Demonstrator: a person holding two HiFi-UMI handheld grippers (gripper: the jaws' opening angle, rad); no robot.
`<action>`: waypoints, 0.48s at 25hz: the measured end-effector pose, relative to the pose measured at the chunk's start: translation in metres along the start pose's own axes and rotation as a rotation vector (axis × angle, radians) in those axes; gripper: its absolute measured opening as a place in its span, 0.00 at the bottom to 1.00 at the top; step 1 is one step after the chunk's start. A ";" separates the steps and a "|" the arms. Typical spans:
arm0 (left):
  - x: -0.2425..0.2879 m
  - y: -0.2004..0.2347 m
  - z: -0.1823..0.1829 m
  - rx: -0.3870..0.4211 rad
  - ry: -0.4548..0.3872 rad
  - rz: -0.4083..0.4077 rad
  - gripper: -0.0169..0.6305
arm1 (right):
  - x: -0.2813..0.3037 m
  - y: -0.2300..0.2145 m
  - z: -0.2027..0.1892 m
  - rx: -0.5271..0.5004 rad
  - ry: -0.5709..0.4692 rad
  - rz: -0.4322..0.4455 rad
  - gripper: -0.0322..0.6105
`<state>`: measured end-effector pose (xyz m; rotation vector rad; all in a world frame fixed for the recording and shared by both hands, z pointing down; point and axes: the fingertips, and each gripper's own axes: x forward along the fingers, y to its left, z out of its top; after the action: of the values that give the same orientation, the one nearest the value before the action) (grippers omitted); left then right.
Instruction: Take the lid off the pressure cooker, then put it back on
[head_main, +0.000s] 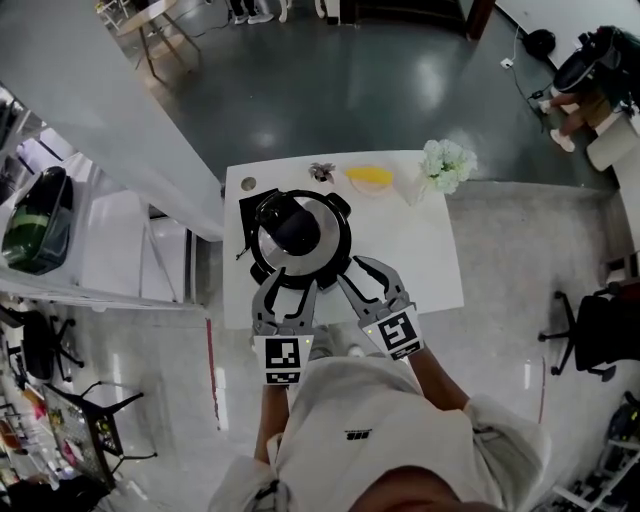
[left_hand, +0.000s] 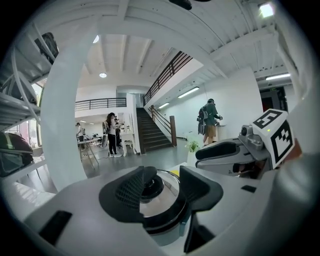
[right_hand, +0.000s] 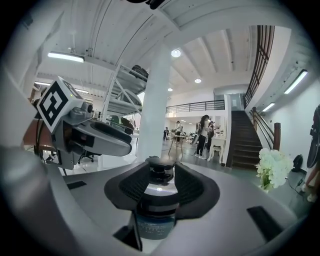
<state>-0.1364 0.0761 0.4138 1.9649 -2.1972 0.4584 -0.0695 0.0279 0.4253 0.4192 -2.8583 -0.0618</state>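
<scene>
We see the cooker (head_main: 346, 246) on the white surface (head_main: 425, 262), with its lid (head_main: 326, 236) on top. Our left tool (head_main: 288, 287) and right tool (head_main: 361, 271) are just beside the cooker's near side. Both tools are spread apart. We see the lid's knob (head_main: 290, 222) through each gap.

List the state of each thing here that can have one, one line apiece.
Black pressure cooker: round silver lid on.
Left gripper: fingers apart, holding nothing.
Right gripper: fingers apart, holding nothing.
White flower bunch: upright on the white table.
</scene>
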 end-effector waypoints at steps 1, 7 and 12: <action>0.004 0.005 0.000 0.001 0.002 -0.005 0.39 | 0.006 -0.001 -0.001 -0.012 -0.005 0.001 0.26; 0.028 0.032 0.000 0.010 0.016 -0.040 0.39 | 0.034 -0.006 0.002 0.009 0.028 -0.024 0.26; 0.044 0.046 -0.003 0.021 0.035 -0.087 0.39 | 0.050 -0.009 0.001 0.019 0.050 -0.050 0.26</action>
<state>-0.1879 0.0398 0.4253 2.0377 -2.0842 0.5017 -0.1141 0.0044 0.4353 0.4891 -2.8018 -0.0326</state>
